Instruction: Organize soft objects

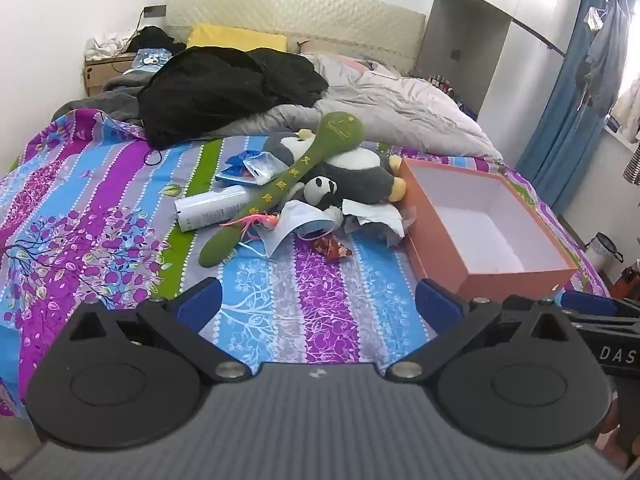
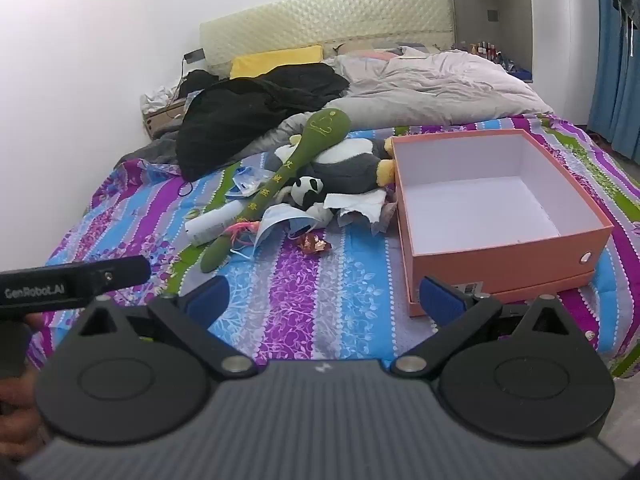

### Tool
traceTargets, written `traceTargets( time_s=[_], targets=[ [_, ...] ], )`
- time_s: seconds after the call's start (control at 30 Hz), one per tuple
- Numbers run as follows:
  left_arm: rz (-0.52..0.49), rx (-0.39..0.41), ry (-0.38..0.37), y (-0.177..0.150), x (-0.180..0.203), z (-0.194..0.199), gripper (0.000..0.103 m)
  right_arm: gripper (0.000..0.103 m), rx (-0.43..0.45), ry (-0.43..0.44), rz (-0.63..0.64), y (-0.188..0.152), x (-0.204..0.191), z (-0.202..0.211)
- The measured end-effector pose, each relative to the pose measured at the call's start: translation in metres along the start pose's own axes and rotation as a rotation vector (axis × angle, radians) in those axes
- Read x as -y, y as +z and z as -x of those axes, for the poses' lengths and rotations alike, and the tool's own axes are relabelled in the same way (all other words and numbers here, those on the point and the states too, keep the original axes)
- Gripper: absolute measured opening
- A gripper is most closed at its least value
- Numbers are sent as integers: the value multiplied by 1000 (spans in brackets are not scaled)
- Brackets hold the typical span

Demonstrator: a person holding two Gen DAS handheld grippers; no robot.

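Both grippers' jaws gape wide, empty – left gripper nearer the green plush spoon, lying diagonally ahead; box right

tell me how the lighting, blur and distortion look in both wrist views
Left wrist view: strong fisheye bend on the wall edges, window glare washing out the top right by the curtain, the bed sharp. Right wrist view: same bend, dark blurred corners, the box evenly lit and sharp, the gripper body at the bottom soft.
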State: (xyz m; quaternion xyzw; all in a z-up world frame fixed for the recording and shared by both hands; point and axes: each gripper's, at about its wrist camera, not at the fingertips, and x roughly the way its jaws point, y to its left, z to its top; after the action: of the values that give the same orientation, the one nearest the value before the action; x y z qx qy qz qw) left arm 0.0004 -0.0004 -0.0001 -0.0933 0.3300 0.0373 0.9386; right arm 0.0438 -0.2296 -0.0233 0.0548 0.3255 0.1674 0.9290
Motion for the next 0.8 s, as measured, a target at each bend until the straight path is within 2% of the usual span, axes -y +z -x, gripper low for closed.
traceTargets(
  time_s=[0.8],
  targets=[
    [-35, -11, -39, 1, 6, 0, 103, 103, -1, -18, 14, 2, 3, 8]
  ],
)
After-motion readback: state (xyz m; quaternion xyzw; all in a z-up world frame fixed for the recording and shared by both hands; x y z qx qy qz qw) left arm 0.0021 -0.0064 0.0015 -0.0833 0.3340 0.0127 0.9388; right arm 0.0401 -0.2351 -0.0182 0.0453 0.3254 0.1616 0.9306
